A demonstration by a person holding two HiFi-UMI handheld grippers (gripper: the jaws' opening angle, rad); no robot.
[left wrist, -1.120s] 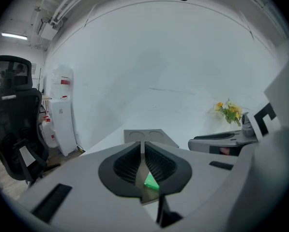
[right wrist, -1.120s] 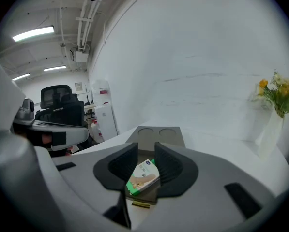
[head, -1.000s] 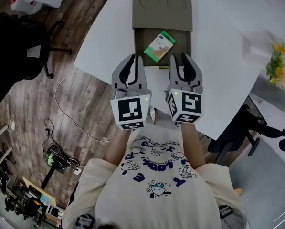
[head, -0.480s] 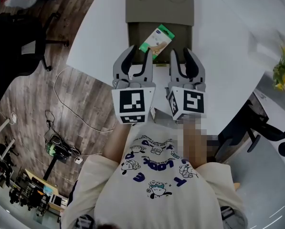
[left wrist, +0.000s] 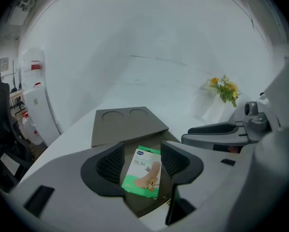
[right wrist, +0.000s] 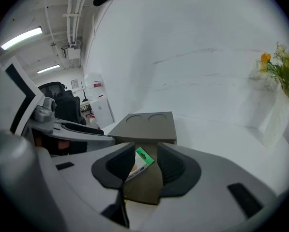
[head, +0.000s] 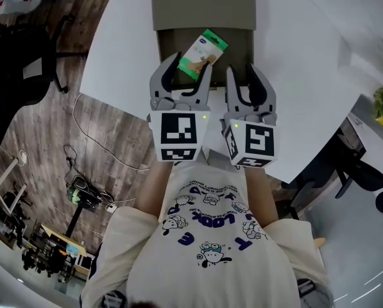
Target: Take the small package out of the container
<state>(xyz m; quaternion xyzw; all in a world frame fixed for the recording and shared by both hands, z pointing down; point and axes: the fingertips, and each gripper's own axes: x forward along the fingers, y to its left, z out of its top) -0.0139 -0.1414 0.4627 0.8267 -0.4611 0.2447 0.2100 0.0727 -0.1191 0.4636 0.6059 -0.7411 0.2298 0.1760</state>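
An olive-brown container (head: 236, 43) lies open on the white table, its lid (head: 204, 2) with two round recesses folded back. Inside lies the small green-and-white package (head: 203, 53), flat and tilted. My left gripper (head: 188, 76) hovers at the container's near edge. Its jaws are opening, and its right fingertip overlaps the package's lower corner in the head view. The left gripper view frames the package (left wrist: 144, 172) between the pads, which do not press on it. My right gripper (head: 244, 82) is beside it over the container's right half, jaws opening and empty. The package (right wrist: 138, 162) shows left of its gap.
A vase of yellow flowers (left wrist: 224, 88) stands on the table (head: 294, 76) at the far right. The table's curved edge runs just under both grippers. On the wood floor to the left are a black office chair (head: 24, 76) and cables.
Both grippers have moved forward to the container's near edge. The left jaws went from shut to open; the right jaws widened a little. The package has not moved.
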